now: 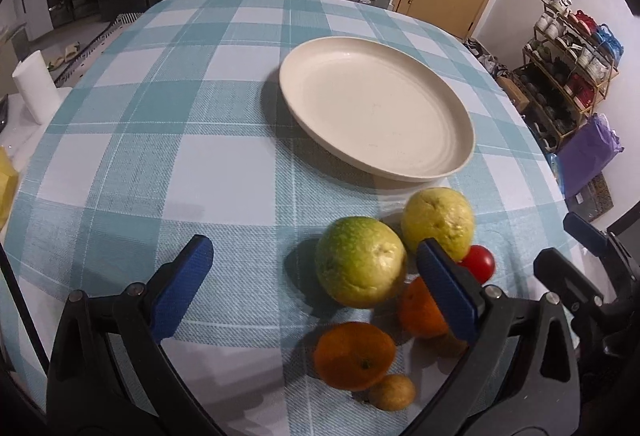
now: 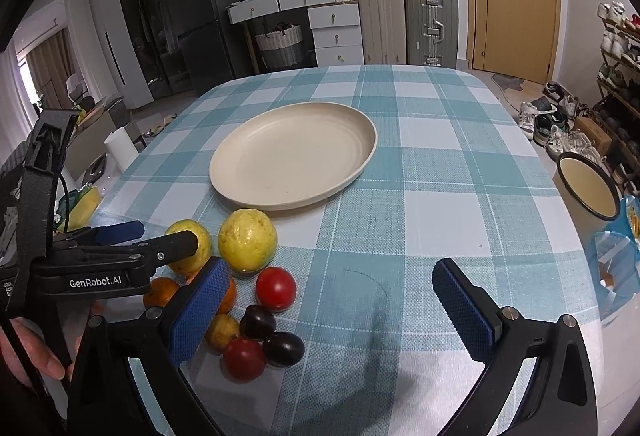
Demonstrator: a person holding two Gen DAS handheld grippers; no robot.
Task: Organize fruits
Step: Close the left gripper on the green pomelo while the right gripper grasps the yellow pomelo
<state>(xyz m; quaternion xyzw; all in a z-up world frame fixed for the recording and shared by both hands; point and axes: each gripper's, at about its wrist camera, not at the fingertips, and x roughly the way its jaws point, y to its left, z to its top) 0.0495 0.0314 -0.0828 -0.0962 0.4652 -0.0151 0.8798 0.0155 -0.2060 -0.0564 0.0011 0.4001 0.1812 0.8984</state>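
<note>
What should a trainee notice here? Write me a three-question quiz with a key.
1. True or false: the cream plate already holds fruit.
2. In the right wrist view, how many red tomatoes lie on the checked tablecloth? A one, B two, C four.
3. Fill in: the left gripper and right gripper are both ____.
Key: 1 false; 2 B; 3 open.
</note>
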